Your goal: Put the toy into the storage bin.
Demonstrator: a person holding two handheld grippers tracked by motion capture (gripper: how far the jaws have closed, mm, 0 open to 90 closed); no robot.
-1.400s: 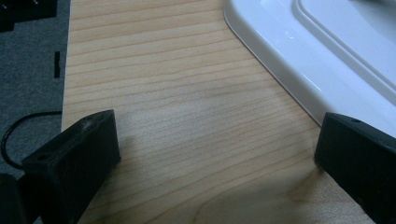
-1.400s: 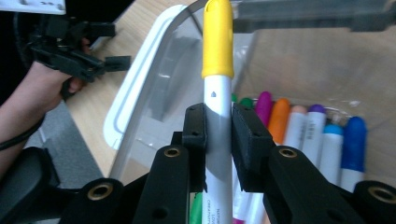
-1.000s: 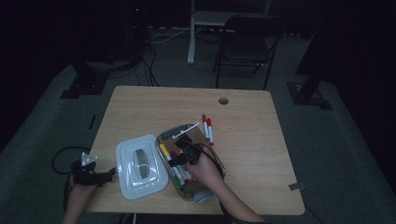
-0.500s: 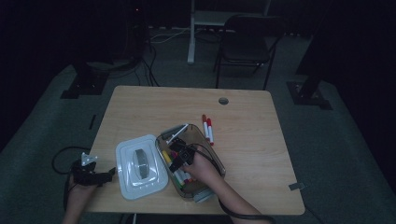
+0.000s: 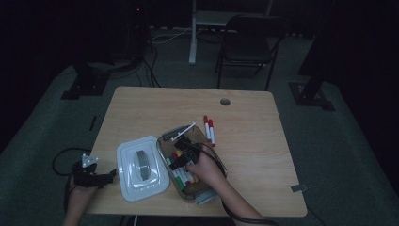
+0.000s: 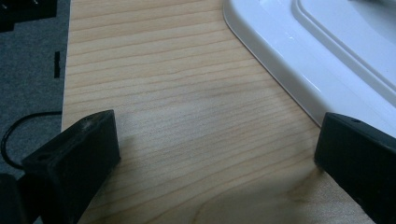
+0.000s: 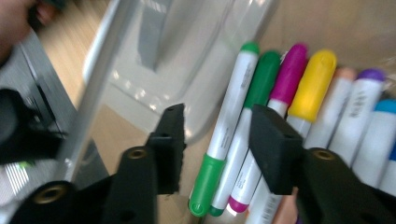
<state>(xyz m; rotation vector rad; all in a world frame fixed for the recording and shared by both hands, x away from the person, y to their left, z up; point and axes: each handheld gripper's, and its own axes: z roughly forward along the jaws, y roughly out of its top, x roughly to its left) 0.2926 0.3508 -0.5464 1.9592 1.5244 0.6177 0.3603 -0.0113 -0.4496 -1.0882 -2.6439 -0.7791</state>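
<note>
The left gripper (image 5: 101, 177) sits at the table's (image 5: 263, 141) near-left edge, held by the left hand (image 5: 80, 190); its jaws stand wide apart with bare wood between them, and nothing is gripped. In the left gripper view the right-hand jaw lies just beside the rim of the white lid (image 6: 327, 60), though contact cannot be confirmed. The lid (image 5: 142, 167) lies flat on the table, between the left gripper and the clear box (image 5: 165, 140). The box lies just right of the lid and contains a row of markers (image 5: 181, 176) lying side by side. The right gripper (image 5: 181, 159), carried by the right hand (image 5: 207, 170), is positioned over the box with its tips down among the markers. Its jaws have just been opening and now stand partly apart; in the right gripper view (image 7: 217, 140) a green marker (image 7: 229, 126) lies in the gap between them, and the pads do not appear to press on it, though motion blur limits certainty. Beside it lie a second green marker, a magenta marker (image 7: 287, 79) and a yellow marker (image 7: 313, 84). A further marker (image 5: 183, 132) rests across the box's far rim. Two red markers (image 5: 209, 129) lie on the table right of the box, parallel and just beside each other.
</note>
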